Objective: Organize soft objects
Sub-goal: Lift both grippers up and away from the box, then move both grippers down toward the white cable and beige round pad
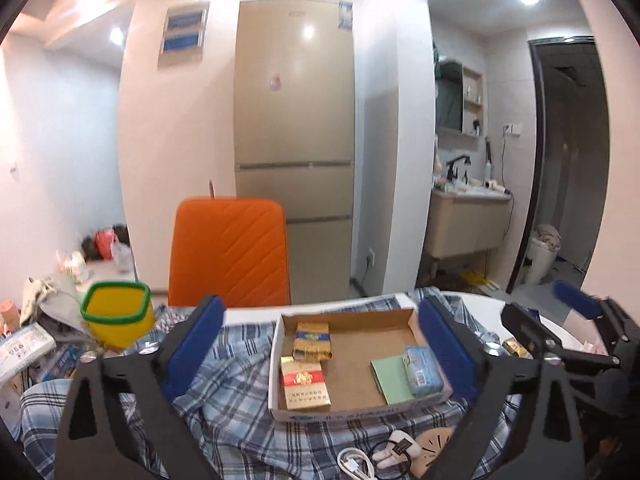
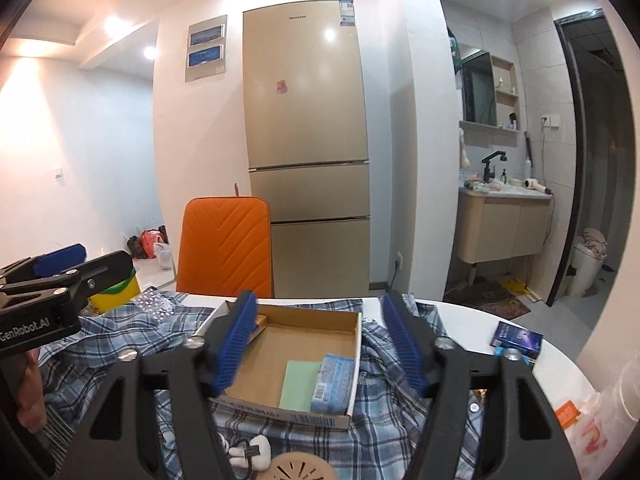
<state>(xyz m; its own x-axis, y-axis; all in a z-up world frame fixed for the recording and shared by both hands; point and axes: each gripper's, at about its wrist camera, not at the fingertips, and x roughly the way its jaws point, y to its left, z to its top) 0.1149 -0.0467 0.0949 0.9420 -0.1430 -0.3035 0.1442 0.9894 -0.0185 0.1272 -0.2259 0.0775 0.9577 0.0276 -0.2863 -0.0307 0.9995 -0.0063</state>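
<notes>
A shallow cardboard box (image 1: 352, 354) sits on a rumpled blue plaid shirt (image 1: 236, 392) that is spread over the white surface (image 2: 472, 320). In the box, a red and gold cigarette pack (image 1: 305, 384) lies at the near left with a gold and blue pack (image 1: 312, 340) just behind it. A green card (image 1: 390, 378) lies at the right with a light blue tissue pack (image 1: 422, 370) beside it, its long axis running front to back.

The left gripper (image 1: 320, 344) hangs above the box with its blue pads wide apart, holding nothing. The right gripper (image 2: 320, 344) hovers over the same box, likewise spread and empty.

Nearer the camera, on the shirt, lie a white cable (image 1: 354, 462), a small white plush toy (image 2: 250, 454) and a round tan vented disc (image 2: 302, 468). A yellow bin with a green rim (image 1: 118, 314) stands to the left, and a dark blue packet (image 2: 518, 338) lies on the bare surface to the right. Behind the surface stand an orange chair (image 1: 230, 254) and a tall beige fridge (image 1: 294, 140).
</notes>
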